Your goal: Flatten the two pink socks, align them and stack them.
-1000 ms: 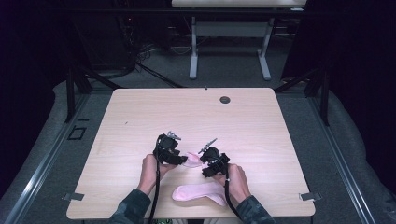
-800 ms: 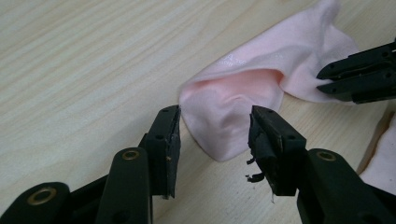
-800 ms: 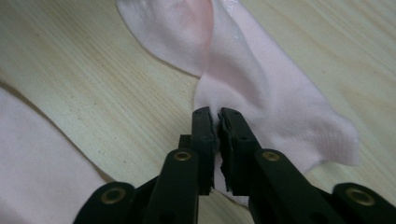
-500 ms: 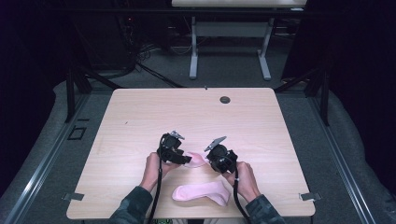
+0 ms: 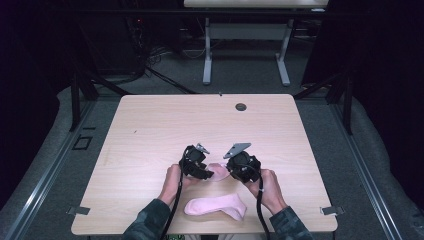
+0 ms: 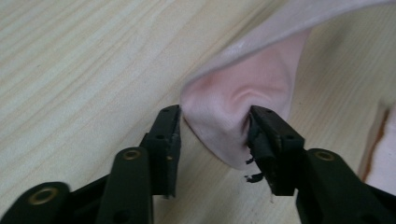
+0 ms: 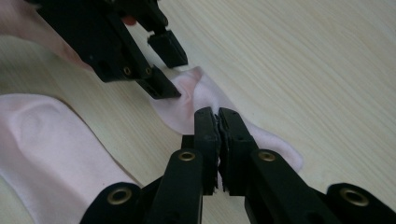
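— On the pale wood bench (image 5: 150,150), what have you got?

— My right fingers (image 7: 217,116) are pinched tight on a pink sock (image 7: 196,100) between my hands near the front edge. My left fingers (image 6: 212,123) have just been closing, its end bunched between them, one pressing in.

— And around you?

— Another sock (image 5: 216,206) lies flat just behind; grey carpet (image 5: 350,145) and a second table (image 5: 245,5) beyond.
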A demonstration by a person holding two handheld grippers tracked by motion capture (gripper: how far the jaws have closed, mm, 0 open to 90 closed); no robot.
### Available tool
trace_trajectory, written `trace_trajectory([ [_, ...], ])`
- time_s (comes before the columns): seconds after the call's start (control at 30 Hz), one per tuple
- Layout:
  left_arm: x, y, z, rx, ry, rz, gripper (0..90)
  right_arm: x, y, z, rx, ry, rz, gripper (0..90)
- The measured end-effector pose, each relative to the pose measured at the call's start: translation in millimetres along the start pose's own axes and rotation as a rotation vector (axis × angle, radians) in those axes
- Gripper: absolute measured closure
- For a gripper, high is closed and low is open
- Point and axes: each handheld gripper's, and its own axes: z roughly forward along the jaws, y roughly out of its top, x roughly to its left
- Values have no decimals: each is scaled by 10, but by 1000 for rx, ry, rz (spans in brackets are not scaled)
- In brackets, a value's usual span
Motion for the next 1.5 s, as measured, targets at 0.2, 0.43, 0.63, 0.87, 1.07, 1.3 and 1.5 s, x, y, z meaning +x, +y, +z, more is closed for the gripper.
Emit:
trace_trajectory([
  [0.2, -132, 39, 56, -7, 44, 68, 788, -18, 3, -51, -18, 7, -6, 863],
  [0.43, -101, 23, -54, -87, 225, 100, 862, -76, -21, -110, -48, 0, -17, 863],
  [0.63, -28, -71, -298, -133, 355, 166, 856, -161, -127, -49, -56, 44, -32, 860],
  [0.87, -65, -326, -295, -49, 336, 209, 749, -21, -362, 386, 89, 137, -119, 844],
  [1.07, 11, -408, -520, -62, 268, 122, 570, -52, -470, 396, 121, 197, -111, 664],
  [1.3, 175, -240, -549, -90, 170, 22, 465, -289, -554, 187, 63, 185, 106, 529],
  [1.5, 200, -89, -280, -2, 86, 36, 446, -273, -594, 381, 112, 78, 298, 532],
])
